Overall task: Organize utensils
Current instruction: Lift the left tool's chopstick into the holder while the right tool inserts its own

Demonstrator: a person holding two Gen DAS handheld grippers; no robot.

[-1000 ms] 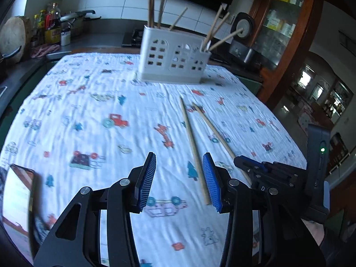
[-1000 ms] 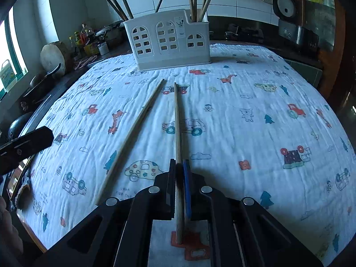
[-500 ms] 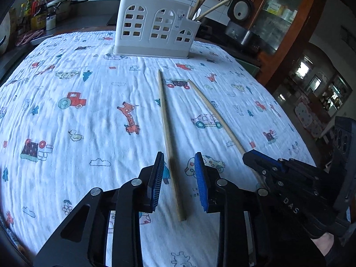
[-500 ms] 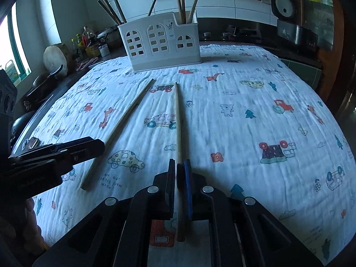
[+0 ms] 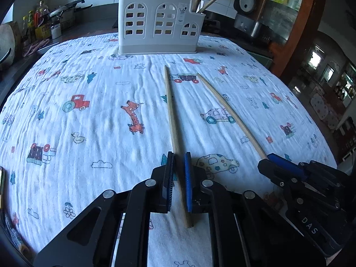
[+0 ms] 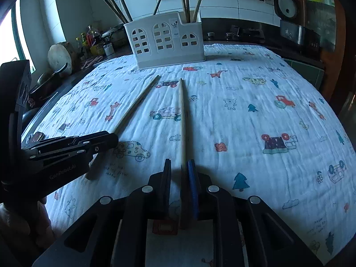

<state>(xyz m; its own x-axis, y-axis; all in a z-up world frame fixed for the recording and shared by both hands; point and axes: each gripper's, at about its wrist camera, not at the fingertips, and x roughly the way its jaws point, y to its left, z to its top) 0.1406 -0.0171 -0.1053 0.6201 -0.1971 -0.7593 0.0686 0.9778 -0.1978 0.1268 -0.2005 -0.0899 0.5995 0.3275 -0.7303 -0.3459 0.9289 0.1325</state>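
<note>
Two wooden chopsticks lie on the printed cloth in front of a white utensil holder [image 5: 159, 23], also in the right wrist view [image 6: 166, 42], with several sticks standing in it. My left gripper [image 5: 178, 155] has its jaws nearly closed around the thick end of the left chopstick [image 5: 172, 115], a small gap showing. My right gripper [image 6: 179, 163] straddles the thick end of the right chopstick [image 6: 183, 120], which rests against the blue pad, with a gap on the left side. The left chopstick [image 6: 135, 105] shows in the right wrist view; the right chopstick [image 5: 229, 113] shows in the left wrist view.
The table carries a white cloth [image 5: 89, 115] with cartoon prints. A counter with bottles [image 5: 40, 22] and a pan lies to the back left. A rice cooker [image 5: 247, 11] and a wooden cabinet [image 5: 296, 22] stand at the back right. A phone edge [image 5: 1, 189] sits far left.
My left gripper moved forward over the left chopstick's end and its jaws narrowed around it. My right gripper's jaws opened slightly around the right chopstick.
</note>
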